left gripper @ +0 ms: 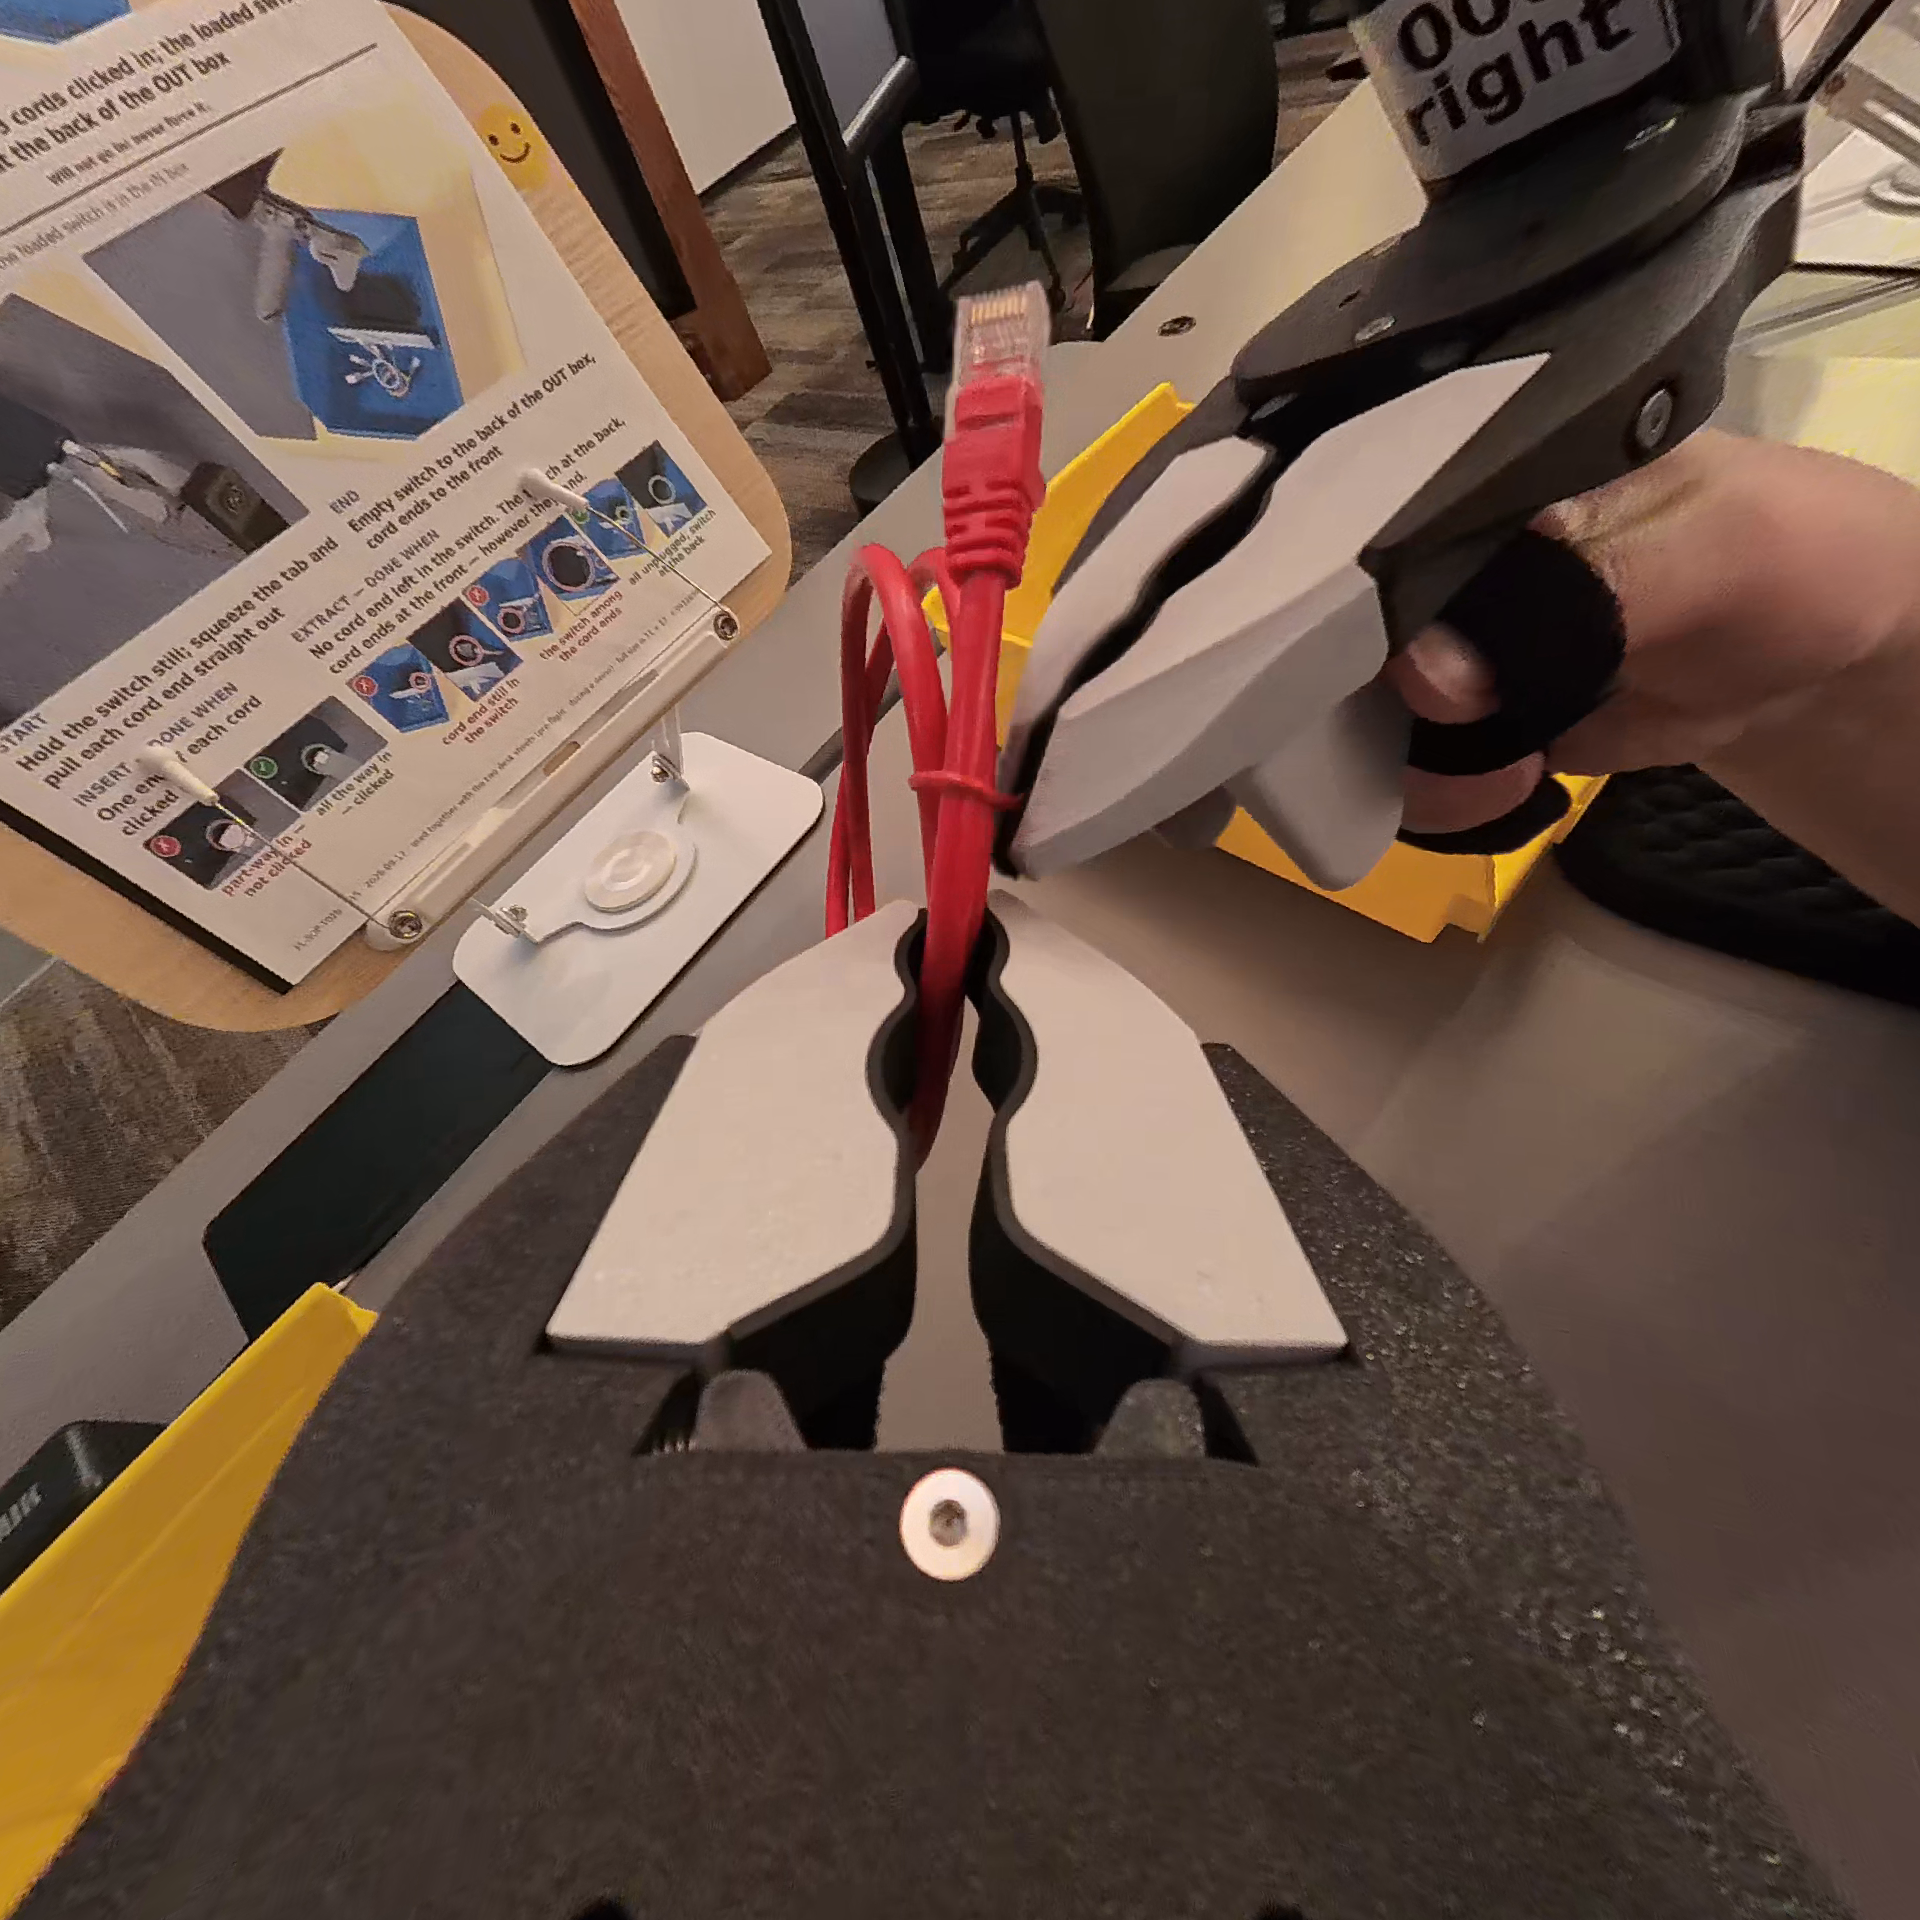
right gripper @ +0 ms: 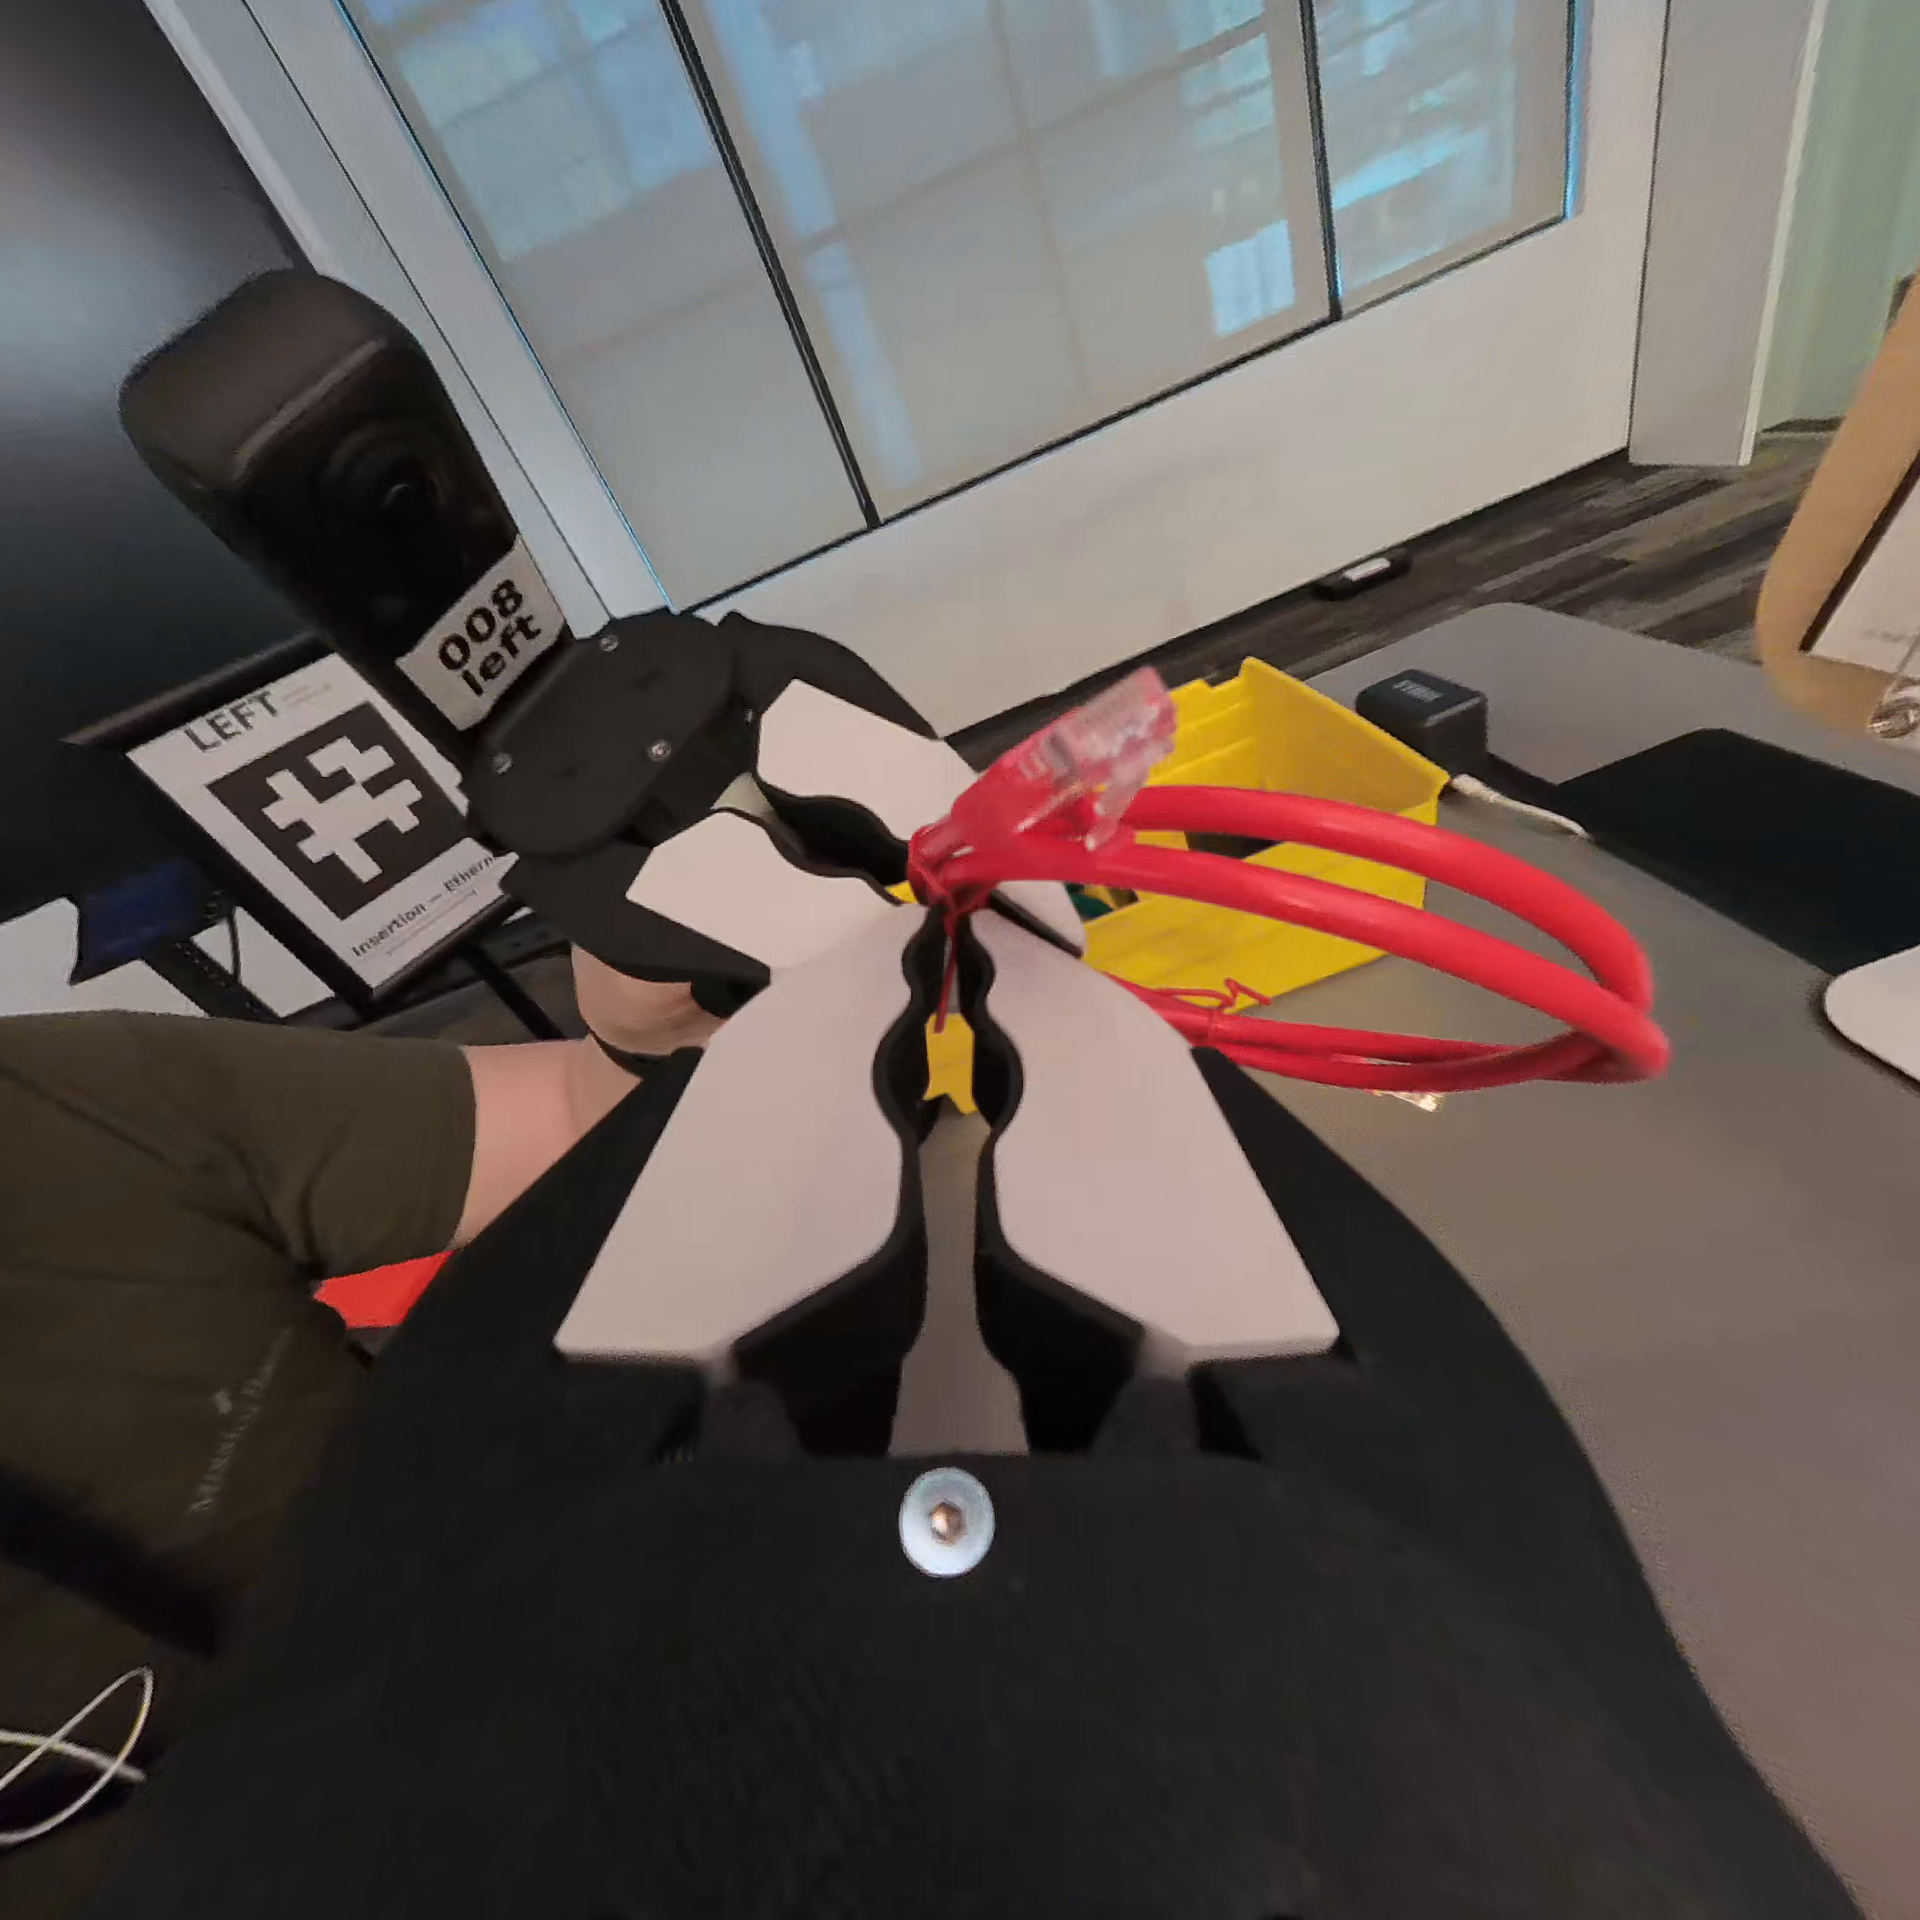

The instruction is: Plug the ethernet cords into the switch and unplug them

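Both the left hand-held gripper and the right hand-held gripper are clamping the still-bundled red ethernet cord, so nothing is being plugged in yet.

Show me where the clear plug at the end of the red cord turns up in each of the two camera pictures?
Left wrist view: the clear plug stands top centre, pointing up, above the left gripper.
Right wrist view: the same plug lies just above centre, left of the red loop.
Shared landmark: the thin red tie binding the red cord, where the right gripper pinches.
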`<state>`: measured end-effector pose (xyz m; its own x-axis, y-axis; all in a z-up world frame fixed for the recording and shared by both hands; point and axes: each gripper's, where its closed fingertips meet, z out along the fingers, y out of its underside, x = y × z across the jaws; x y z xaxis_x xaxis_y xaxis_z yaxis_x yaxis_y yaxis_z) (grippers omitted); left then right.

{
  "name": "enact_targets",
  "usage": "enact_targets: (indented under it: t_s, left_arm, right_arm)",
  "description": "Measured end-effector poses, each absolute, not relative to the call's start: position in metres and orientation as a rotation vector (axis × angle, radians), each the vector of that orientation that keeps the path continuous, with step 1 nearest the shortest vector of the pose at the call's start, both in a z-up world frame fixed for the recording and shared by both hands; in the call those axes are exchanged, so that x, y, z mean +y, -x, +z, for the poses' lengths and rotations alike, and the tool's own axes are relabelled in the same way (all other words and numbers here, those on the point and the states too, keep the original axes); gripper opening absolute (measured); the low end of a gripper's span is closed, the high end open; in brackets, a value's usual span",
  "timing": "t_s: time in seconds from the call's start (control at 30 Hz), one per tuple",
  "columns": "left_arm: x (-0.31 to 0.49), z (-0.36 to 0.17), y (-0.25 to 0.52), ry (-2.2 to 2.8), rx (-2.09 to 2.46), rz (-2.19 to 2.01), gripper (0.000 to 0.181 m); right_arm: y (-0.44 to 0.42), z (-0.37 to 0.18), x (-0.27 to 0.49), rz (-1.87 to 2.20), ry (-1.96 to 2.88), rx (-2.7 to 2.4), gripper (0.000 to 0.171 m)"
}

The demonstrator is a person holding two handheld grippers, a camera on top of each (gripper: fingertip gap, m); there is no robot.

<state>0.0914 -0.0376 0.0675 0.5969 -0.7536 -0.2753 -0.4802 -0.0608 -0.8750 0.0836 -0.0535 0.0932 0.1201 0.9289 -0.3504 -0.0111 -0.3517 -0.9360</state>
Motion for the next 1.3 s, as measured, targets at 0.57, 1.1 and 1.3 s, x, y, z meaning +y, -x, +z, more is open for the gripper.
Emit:
enact_targets:
  t_s: [0.57,1.1,1.3]
  left_arm:
    - [-0.065,0.064,-0.095,1.824,1.124,-0.725,0.006]
    - [-0.064,0.066,-0.095,1.802,1.127,-0.734,0.006]
    - [-0.064,0.070,-0.096,1.786,1.105,-0.788,0.006]
  right_arm:
    - [-0.097,0.090,-0.054,-0.250,0.759,-1.396,0.002]
    - [-0.099,0.086,-0.053,-0.195,0.781,-1.417,0.001]
    - [-0.098,0.083,-0.053,-0.116,0.831,-1.429,0.001]
